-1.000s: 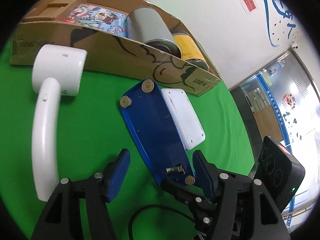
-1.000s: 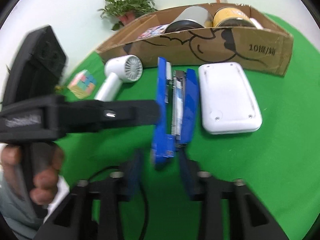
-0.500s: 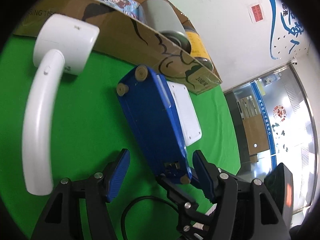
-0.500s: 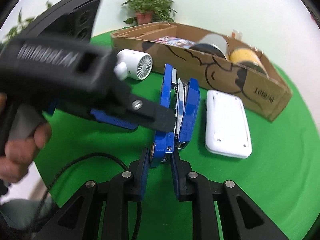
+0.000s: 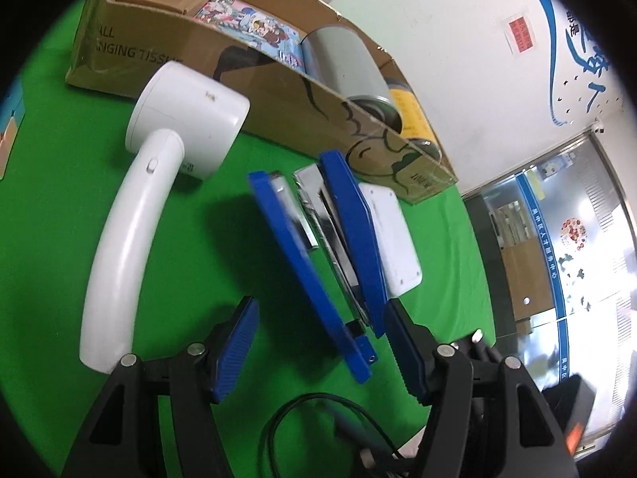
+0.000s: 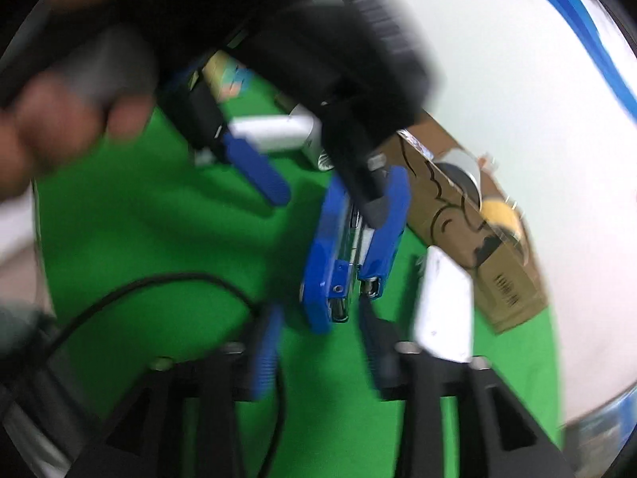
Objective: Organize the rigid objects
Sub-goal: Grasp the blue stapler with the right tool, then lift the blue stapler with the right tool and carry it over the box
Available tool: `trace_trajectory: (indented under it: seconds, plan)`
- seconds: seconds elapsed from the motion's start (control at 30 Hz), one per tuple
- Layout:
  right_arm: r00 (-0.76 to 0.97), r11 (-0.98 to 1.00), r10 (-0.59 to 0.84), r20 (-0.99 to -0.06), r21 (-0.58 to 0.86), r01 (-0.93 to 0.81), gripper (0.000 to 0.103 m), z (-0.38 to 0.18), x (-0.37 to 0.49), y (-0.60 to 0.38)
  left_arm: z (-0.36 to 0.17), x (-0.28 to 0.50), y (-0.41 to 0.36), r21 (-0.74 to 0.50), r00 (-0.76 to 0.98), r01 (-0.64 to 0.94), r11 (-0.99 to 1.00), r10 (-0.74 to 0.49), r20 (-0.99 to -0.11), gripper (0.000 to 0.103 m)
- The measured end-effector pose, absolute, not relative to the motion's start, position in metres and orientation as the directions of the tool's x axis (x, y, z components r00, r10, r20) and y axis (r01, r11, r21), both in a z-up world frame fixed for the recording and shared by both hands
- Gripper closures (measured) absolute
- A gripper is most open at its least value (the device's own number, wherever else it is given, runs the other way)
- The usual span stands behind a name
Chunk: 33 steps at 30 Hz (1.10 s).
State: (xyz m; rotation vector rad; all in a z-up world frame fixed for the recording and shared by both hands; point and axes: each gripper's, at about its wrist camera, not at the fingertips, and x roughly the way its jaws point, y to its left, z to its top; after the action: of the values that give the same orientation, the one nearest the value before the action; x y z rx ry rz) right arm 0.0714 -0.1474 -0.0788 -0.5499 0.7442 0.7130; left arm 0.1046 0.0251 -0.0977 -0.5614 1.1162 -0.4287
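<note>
A blue stapler (image 5: 330,255) lies hinged open on its side on the green cloth, its two arms spread; it also shows in the blurred right wrist view (image 6: 350,247). My left gripper (image 5: 318,354) is open, its blue pads either side of the stapler's hinge end without gripping it. My right gripper (image 6: 318,338) is open just behind the stapler's hinge end. The left gripper's fingers (image 6: 258,167) reach over the stapler in the right wrist view.
A white handheld fan (image 5: 159,183) lies left of the stapler. A white flat box (image 5: 392,235) lies on its right. Behind stands a long cardboard box (image 5: 278,91) holding a picture book, a grey tin and a yellow tin. A black cable (image 5: 318,418) trails below.
The right gripper has let go of the stapler's hinge end and opened. The stapler has turned from base-up onto its side, arms spread. Both cameras have shifted.
</note>
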Motion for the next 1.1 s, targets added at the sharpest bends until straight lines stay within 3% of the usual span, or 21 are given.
trace_trajectory:
  seconds: [0.17,0.43,0.53,0.8,1.0,1.03,1.1]
  plan:
    - [0.408,0.711,0.504,-0.762,0.098,-0.697,0.028,-0.070,0.094,-0.167,-0.105,0.102,0.025,-0.607,0.381,0.019,0.795,-0.567,-0.731,0.037]
    - [0.299,0.705,0.534,-0.790,0.222,-0.674,0.028,-0.084,0.110,-0.157,-0.106,0.104,0.025,-0.610,0.371,0.010,0.793,-0.569,-0.734,0.037]
    - [0.281,0.701,0.538,-0.795,0.237,-0.673,0.033,-0.088,0.104,-0.149,-0.107,0.105,0.026,-0.622,0.362,-0.008,0.783,-0.578,-0.731,0.037]
    - [0.353,0.738,0.434,-0.829,0.102,-0.667,0.053,-0.093,0.100,-0.138,-0.108,0.106,0.022,-0.618,0.356,-0.007,0.786,-0.575,-0.736,0.030]
    - [0.295,0.772,0.494,-0.818,0.257,-0.581,0.055,-0.090,0.112,-0.153,-0.108,0.107,0.020,-0.617,0.358,-0.024,0.787,-0.569,-0.740,0.030]
    - [0.286,0.778,0.504,-0.815,0.286,-0.559,0.062,-0.090,0.114,-0.156,-0.108,0.107,0.020,-0.613,0.361,-0.027,0.790,-0.564,-0.743,0.032]
    - [0.252,0.782,0.534,-0.807,0.358,-0.510,0.064,-0.091,0.121,-0.165,-0.108,0.107,0.019,-0.610,0.365,-0.023,0.792,-0.561,-0.743,0.032]
